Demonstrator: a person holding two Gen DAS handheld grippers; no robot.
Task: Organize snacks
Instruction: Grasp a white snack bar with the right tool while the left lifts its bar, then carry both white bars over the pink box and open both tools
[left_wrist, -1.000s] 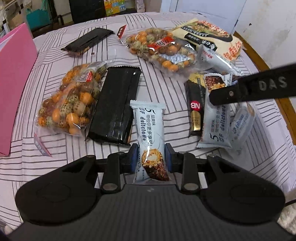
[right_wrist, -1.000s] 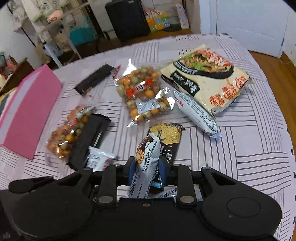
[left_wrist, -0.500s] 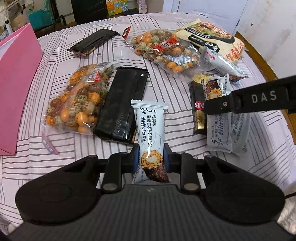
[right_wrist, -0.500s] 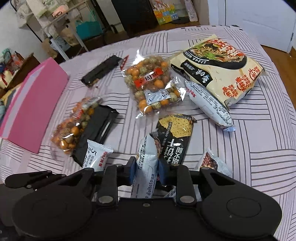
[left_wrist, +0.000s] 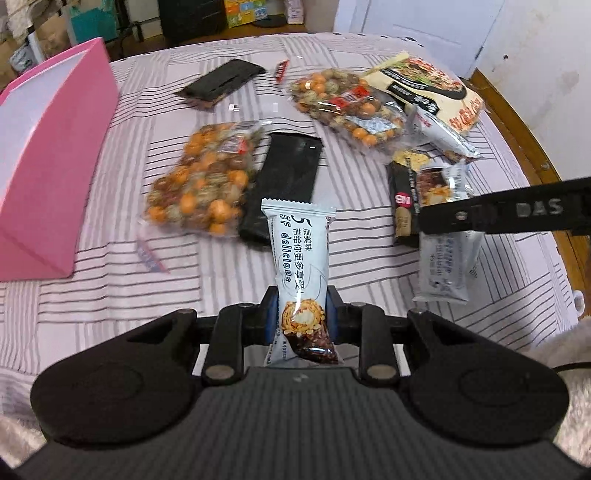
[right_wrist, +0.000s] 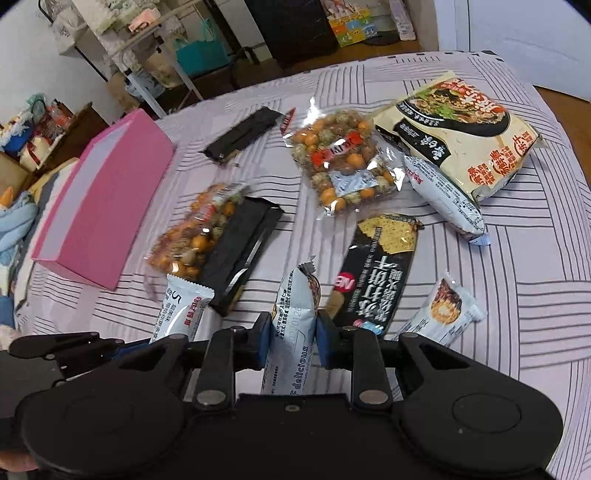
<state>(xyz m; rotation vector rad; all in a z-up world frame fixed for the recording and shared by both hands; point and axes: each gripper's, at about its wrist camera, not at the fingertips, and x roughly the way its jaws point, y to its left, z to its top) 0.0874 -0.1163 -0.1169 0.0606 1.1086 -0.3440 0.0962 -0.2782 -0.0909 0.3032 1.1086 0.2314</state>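
My left gripper is shut on a white snack bar, held lifted off the striped cloth with its top end pointing away. That same bar shows at the lower left of the right wrist view. My right gripper is shut on a second white snack bar, also raised; this bar hangs under the black right gripper arm in the left wrist view. A third white bar lies on the cloth to the right.
A pink box stands open at the left. On the cloth lie two bags of coated nuts, two black packets, a black cracker pack, a noodle bag and a long white packet.
Both grippers have risen with their bars, which now hang clear of the cloth. The table items look farther away and have shifted in both views.
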